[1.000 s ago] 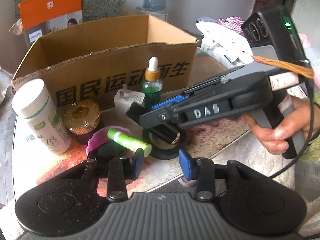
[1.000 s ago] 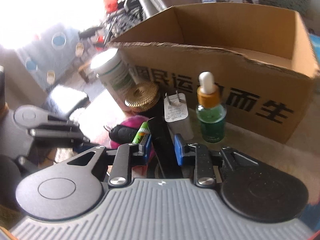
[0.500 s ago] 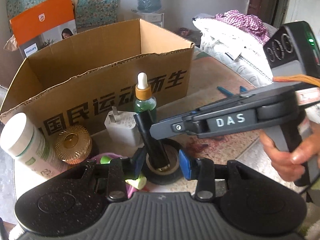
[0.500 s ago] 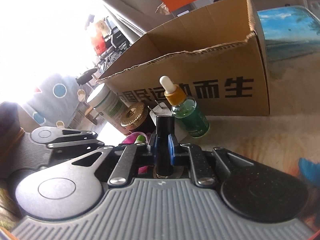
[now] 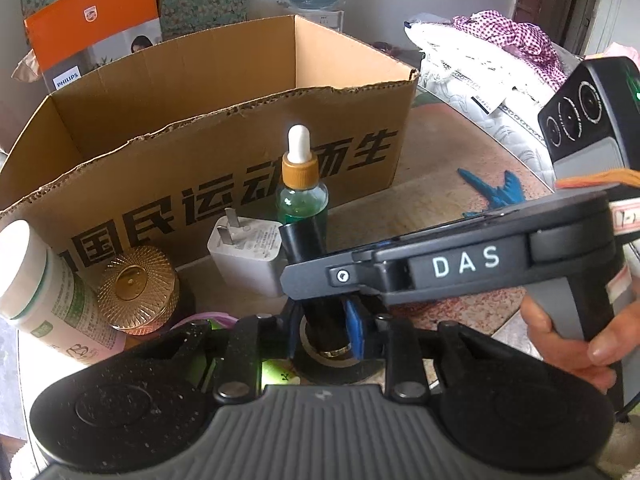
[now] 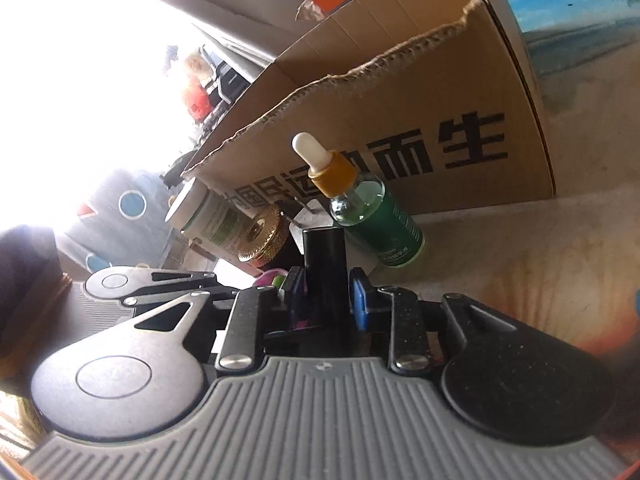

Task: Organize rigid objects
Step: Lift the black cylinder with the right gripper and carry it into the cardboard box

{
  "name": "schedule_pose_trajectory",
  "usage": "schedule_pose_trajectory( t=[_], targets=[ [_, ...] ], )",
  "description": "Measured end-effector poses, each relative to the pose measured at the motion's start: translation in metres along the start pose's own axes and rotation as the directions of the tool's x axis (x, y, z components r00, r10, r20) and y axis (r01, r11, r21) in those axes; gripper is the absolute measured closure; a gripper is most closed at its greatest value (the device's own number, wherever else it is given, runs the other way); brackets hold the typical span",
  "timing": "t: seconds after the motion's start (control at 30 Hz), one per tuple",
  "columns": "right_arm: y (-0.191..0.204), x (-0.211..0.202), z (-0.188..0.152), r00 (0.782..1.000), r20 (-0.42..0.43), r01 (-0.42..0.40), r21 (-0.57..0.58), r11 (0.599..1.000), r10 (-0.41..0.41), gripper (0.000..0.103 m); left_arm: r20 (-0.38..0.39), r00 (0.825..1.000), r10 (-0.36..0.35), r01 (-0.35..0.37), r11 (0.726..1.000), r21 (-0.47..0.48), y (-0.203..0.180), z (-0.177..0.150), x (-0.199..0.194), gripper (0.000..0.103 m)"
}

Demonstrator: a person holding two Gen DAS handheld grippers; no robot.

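Right wrist view: your right gripper (image 6: 325, 298) jaws pinch the black tube (image 6: 323, 256) upright; lifted carelessly, it could topple the dropper bottle (image 6: 360, 208) at 1 o'clock. Left gripper (image 5: 324, 332) jaws are spread.

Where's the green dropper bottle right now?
The green dropper bottle stands upright on the table against the front of the cardboard box, just right of the white charger and behind the black tube in the right gripper.

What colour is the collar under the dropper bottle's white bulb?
Amber-orange, on the dropper bottle; the left wrist view shows it best.
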State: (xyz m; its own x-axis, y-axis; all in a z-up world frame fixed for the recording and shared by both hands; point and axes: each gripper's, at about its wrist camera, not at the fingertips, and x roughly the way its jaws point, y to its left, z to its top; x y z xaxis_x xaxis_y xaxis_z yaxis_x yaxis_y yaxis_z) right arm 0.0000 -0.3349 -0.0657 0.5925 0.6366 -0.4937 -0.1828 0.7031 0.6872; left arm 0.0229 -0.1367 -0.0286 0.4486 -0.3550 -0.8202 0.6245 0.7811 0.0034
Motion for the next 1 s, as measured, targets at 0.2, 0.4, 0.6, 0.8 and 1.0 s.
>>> schedule_pose_trajectory(
  t=[0.2, 0.4, 0.6, 0.8, 1.0],
  targets=[
    [0.013, -0.008, -0.005, 1.000, 0.024, 0.020, -0.017, 1.000, -0.020, 0.080, 0.043, 0.999, 0.009, -0.010, 1.000, 0.017, -0.006, -0.005, -0.017, 0.080],
    [0.057, -0.024, -0.001, 0.996, 0.062, 0.067, -0.096, 0.993, -0.061, 0.080, 0.147, 0.989, 0.026, -0.028, 1.000, 0.011, -0.001, 0.000, -0.063, 0.080],
    [0.126, -0.025, 0.036, 0.991, 0.108, 0.108, -0.235, 0.966, -0.085, 0.081, 0.252, 0.964, 0.089, -0.073, 0.995, -0.070, 0.036, 0.032, -0.108, 0.080],
    [0.161, 0.013, 0.122, 0.999, 0.031, 0.023, -0.263, 0.964, -0.015, 0.081, 0.218, 0.969, 0.120, -0.073, 0.974, -0.215, 0.104, 0.083, -0.108, 0.080],
    [0.141, 0.095, 0.199, 0.987, -0.157, 0.007, -0.106, 0.994, -0.024, 0.081, 0.090, 0.991, 0.100, -0.070, 0.954, -0.293, 0.165, 0.116, -0.051, 0.079]
  ],
)
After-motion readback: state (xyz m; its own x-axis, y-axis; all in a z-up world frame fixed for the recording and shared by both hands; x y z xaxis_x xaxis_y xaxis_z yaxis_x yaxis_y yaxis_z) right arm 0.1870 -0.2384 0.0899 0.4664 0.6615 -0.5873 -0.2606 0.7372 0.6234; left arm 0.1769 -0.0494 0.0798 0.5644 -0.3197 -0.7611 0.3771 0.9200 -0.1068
